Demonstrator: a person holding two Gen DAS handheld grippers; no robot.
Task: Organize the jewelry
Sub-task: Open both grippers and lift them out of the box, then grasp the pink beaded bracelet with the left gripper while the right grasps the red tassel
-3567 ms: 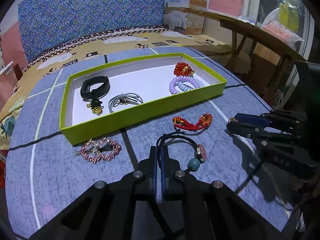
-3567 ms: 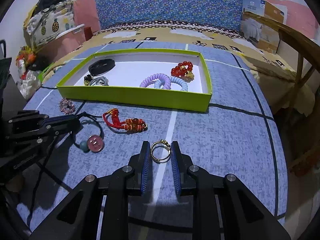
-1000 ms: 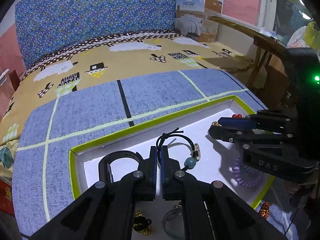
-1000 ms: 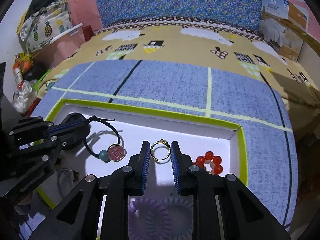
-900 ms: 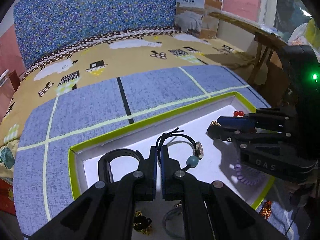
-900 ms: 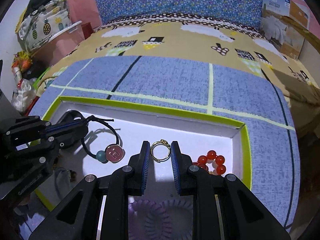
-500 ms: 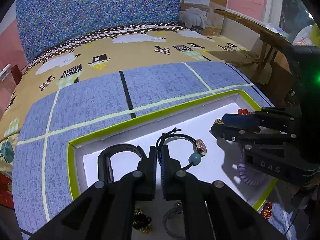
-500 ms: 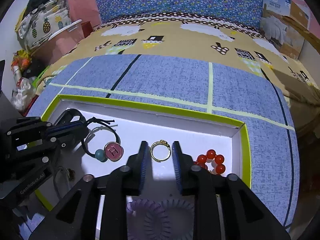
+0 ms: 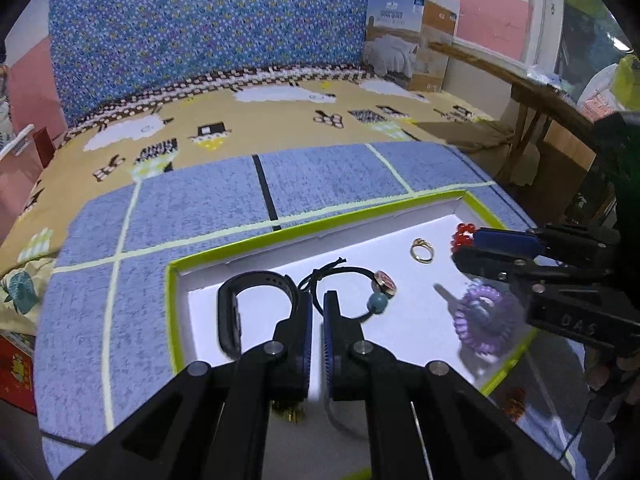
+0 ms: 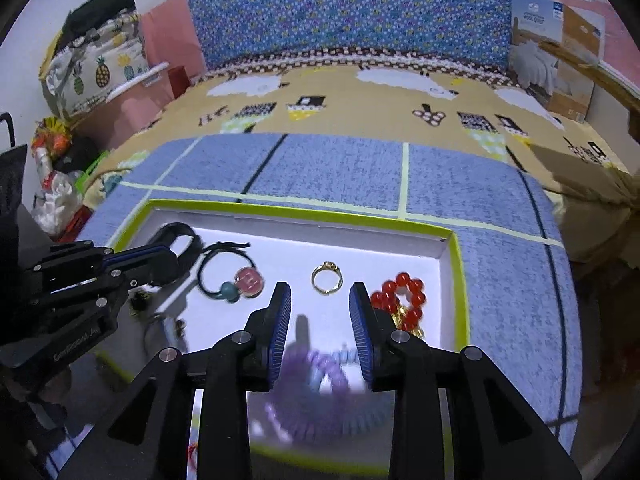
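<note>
A shallow green-rimmed tray (image 10: 460,280) with a white floor is seen lying on a blue carpet-like mat with pale and dark lines (image 10: 340,168), which is spread over a bed covered in a tan patterned sheet (image 10: 360,96). The left gripper (image 9: 317,316) is held over the near left part of the tray with its fingers (image 9: 304,320) almost closed; only a narrow gap is left between them, and nothing is gripped. A black hair tie with a teal bead and a pink round charm (image 9: 360,284) is seen lying loose on the tray floor just ahead of those fingertips, its cord passing close to the gap but not pinched. A black band (image 9: 248,300) lies just to the left of it, beside the left finger. The right gripper (image 10: 320,308) is held above the tray with its fingers (image 10: 280,316) well apart and nothing pressed between them. A gold ring (image 10: 327,278) is seen lying flat on the white floor just beyond the fingertips, in line with the gap and free of both pads. A red bead bracelet (image 10: 400,296) rests just to the right of the right finger, near the tray's right wall. A purple spiral hair coil (image 9: 482,320) lies at the near side of the tray, blurred in the right wrist view beneath the gripper. A small gold-coloured piece (image 9: 288,408) is partly hidden under the left gripper's body.
</note>
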